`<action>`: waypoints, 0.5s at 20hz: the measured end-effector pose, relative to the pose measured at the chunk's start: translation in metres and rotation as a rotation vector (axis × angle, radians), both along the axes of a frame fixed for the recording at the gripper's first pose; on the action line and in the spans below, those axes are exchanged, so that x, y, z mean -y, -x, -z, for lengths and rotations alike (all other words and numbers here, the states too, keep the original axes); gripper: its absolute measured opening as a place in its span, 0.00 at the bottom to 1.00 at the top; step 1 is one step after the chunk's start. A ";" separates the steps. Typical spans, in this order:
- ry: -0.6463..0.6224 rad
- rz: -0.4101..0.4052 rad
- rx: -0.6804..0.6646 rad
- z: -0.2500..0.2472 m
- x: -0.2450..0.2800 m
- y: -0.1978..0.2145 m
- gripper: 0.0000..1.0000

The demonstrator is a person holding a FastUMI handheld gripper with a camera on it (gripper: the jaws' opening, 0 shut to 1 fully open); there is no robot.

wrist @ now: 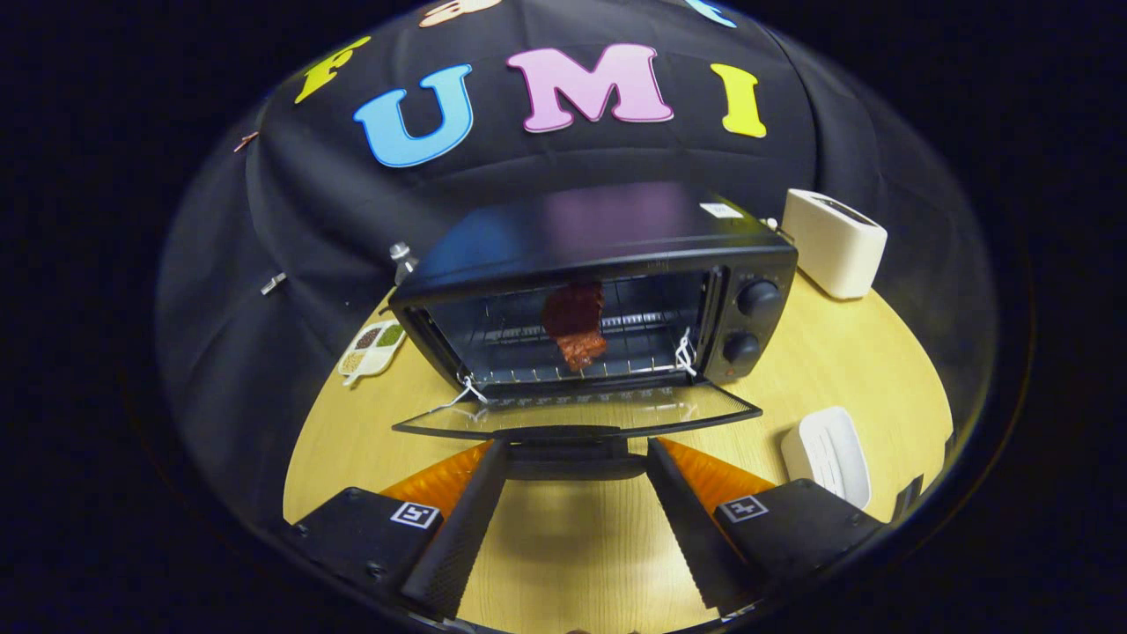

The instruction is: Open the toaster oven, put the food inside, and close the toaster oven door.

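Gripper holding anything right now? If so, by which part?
Nothing held. The gripper is open, its fingertips either side of the handle of the lowered oven door, not pressing it. The food sits on the rack inside.

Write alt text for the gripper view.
A black toaster oven stands on a wooden table with its door folded down and a piece of meat on the rack. The hand-held gripper is open, its fingers at the door's handle.

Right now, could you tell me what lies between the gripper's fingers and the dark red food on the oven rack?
In the gripper view, the black toaster oven's lowered glass door and its handle lie between the open gripper and the food.
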State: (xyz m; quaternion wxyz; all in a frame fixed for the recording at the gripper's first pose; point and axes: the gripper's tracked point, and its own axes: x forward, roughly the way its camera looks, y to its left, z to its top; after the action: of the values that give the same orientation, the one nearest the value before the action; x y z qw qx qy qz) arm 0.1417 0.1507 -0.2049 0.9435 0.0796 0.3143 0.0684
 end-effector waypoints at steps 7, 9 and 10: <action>-0.010 -0.048 0.079 -0.036 0.001 -0.059 0.99; -0.018 -0.039 0.102 -0.046 0.009 -0.063 0.99; -0.017 -0.037 0.111 -0.051 0.013 -0.062 0.99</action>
State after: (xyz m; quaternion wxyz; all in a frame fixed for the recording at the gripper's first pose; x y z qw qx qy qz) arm 0.2033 0.1374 -0.1535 0.9574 0.0777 0.2621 0.0928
